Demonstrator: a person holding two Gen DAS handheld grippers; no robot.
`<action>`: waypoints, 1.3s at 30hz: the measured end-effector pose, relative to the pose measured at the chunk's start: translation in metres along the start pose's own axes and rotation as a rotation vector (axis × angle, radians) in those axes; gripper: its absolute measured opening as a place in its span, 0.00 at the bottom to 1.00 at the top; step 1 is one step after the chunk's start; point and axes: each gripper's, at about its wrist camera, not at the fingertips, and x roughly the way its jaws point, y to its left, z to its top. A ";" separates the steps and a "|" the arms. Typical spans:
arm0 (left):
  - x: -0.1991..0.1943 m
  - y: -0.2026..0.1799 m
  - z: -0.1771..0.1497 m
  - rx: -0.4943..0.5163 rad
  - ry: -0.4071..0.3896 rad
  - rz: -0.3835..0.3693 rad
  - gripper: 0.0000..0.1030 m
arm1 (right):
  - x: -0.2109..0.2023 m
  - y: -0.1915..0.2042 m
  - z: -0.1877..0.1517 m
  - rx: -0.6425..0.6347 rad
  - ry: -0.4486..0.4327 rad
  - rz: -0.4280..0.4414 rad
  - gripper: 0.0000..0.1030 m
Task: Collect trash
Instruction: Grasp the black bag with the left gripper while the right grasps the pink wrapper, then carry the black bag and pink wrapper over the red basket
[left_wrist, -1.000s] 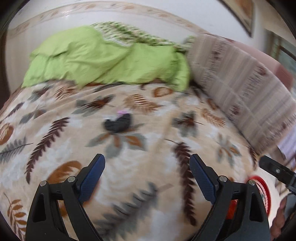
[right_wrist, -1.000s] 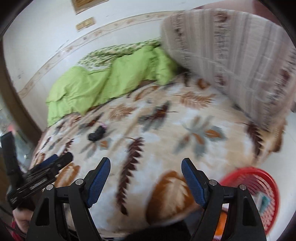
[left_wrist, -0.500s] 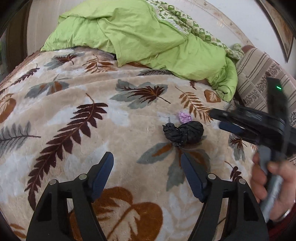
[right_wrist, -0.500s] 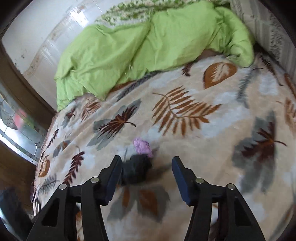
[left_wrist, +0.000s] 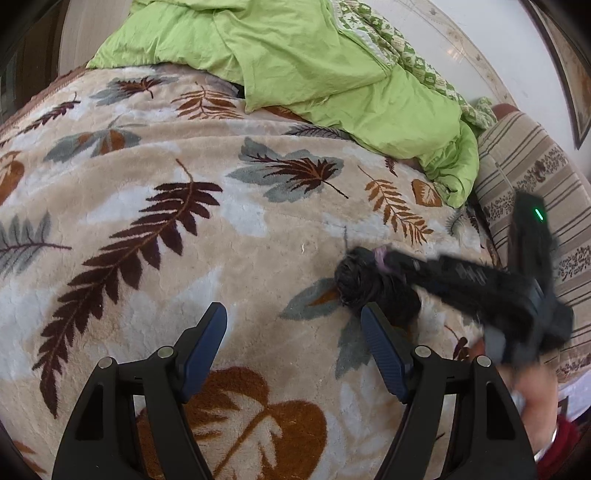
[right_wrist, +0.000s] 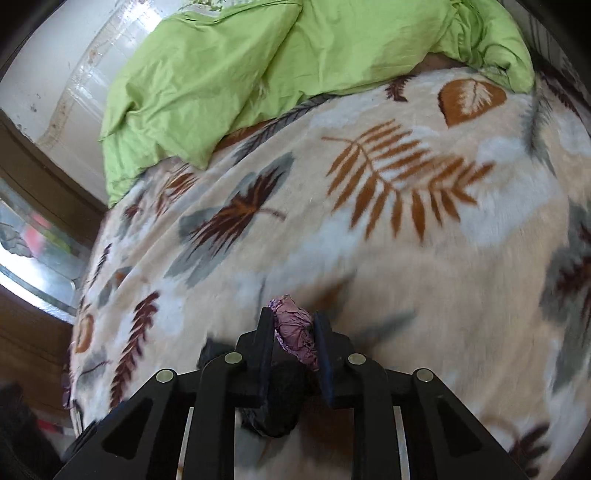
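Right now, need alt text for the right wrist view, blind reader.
The right gripper is closing its jaws on a crumpled purple scrap held between its fingers, with a wad of black plastic just beneath. Below lies a cream blanket patterned with brown and grey leaves; a rumpled lime-green sheet sits at the far end.

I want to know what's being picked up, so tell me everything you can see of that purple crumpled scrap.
The purple crumpled scrap is a small wrinkled wad, papery or foil-like, pale purple. It sits between the pads of the right claw, whose jaws are closing on it, just above the leaf-print blanket. A black crumpled bag lies right beneath it, seemingly touching.
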 end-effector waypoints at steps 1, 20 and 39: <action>0.001 0.000 0.000 -0.005 0.003 -0.004 0.72 | -0.005 0.001 -0.012 0.009 0.008 0.029 0.22; 0.044 -0.046 -0.020 0.114 0.026 -0.011 0.64 | -0.091 -0.020 -0.062 0.057 -0.212 0.020 0.22; -0.034 -0.089 -0.056 0.292 -0.114 -0.095 0.50 | -0.177 -0.015 -0.121 0.026 -0.358 0.014 0.22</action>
